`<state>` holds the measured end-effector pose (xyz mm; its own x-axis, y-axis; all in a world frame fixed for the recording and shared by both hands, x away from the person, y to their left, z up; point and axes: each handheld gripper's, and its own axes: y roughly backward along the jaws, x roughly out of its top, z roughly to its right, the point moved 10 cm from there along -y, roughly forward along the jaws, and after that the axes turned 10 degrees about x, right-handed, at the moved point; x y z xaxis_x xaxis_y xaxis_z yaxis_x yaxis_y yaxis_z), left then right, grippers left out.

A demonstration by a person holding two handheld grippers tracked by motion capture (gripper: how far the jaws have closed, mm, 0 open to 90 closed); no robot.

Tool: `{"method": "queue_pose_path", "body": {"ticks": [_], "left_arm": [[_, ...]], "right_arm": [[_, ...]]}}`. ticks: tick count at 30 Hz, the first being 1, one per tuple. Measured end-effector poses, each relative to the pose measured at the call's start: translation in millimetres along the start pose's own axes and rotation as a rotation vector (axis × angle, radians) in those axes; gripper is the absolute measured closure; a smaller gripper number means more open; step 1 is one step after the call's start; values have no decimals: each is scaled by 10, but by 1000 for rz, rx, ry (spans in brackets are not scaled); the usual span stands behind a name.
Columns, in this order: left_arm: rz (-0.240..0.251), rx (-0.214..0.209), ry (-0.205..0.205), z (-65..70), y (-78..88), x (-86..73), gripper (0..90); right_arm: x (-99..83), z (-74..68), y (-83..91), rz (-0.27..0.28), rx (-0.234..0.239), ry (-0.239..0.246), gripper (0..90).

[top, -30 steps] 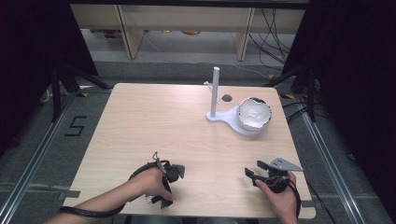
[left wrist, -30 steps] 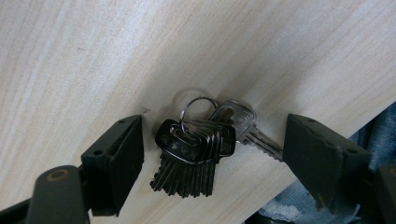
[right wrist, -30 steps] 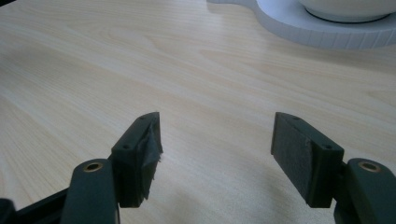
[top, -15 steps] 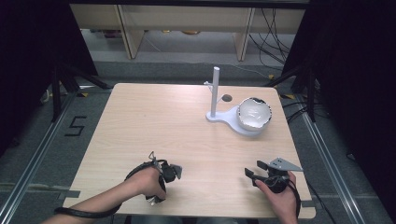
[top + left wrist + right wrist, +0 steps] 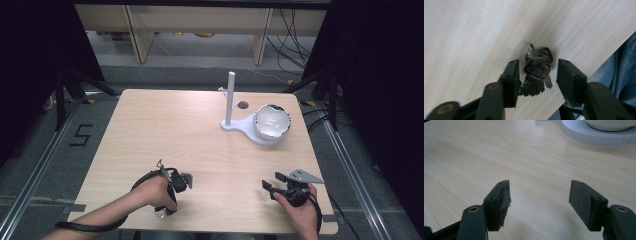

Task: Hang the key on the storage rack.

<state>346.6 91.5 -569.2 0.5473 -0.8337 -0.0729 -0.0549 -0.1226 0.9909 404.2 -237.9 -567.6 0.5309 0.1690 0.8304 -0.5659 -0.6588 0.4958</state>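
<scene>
Left gripper view is showing the bunch of keys (image 5: 537,71) lying flat near the tabletop's (image 5: 200,135) front edge, toward the front left corner, sitting between the left gripper's (image 5: 537,75) jaws. Those jaws have just been closing in around it; one pad looks to be touching the key blades while the other is standing clear, so I wouldn't call it a real grip yet. My guess is the pickup is only starting: keys are bracketed but not lifted, and clamping, raising and carrying are all left. The white stand (image 5: 235,122) with its post and the bowl (image 5: 272,121) are waiting near the far right corner, well apart from the keys. The right gripper (image 5: 274,183) is sitting by the front right corner with jaws spread wide over bare wood. Compared with a second ago, the left hand (image 5: 155,192) has barely shifted and nothing else has changed.
</scene>
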Motion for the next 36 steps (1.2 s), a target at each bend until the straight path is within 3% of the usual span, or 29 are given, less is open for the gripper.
{"method": "queue_pose_path", "body": {"ticks": [5, 7, 8, 9, 13, 16, 24, 26, 28, 29, 31, 32, 36], "left_arm": [[41, 7, 18, -72, 119, 109, 469], [52, -4, 59, -56, 130, 195, 497], [51, 1, 42, -76, 127, 209, 512], [42, -19, 66, -39, 119, 219, 524], [28, -24, 65, -28, 79, 225, 585], [16, -29, 90, -27, 36, 222, 630], [9, -36, 77, -38, 29, 211, 696], [10, -30, 71, -51, 18, 216, 705], [5, -33, 61, -52, 19, 214, 724], [15, -30, 74, -40, 2, 221, 731], [4, -31, 56, -49, 4, 214, 743], [2, -30, 55, -48, 0, 212, 751], [21, -25, 56, -42, -21, 242, 778]], "right_arm": [[-2, 16, -9, -3, -11, 4, 343], [-1, 13, -6, -1, -9, 7, 343], [-2, -1, 1, -1, 0, -1, 343], [-1, 12, -3, 2, -5, 7, 343], [9, -1, -12, 18, 11, -4, 343], [-2, 25, -14, 4, -11, 6, 343], [1, 31, -19, 6, -19, 10, 345], [4, -4, -7, 9, 7, -2, 344], [8, 22, -20, 16, -12, 3, 345], [10, 19, -21, 19, -9, 2, 345], [10, -3, -12, 18, 13, -2, 345], [-2, -37, -10, 19, 6, -48, 344], [-5, 7, -17, 7, -15, -12, 345]]}}
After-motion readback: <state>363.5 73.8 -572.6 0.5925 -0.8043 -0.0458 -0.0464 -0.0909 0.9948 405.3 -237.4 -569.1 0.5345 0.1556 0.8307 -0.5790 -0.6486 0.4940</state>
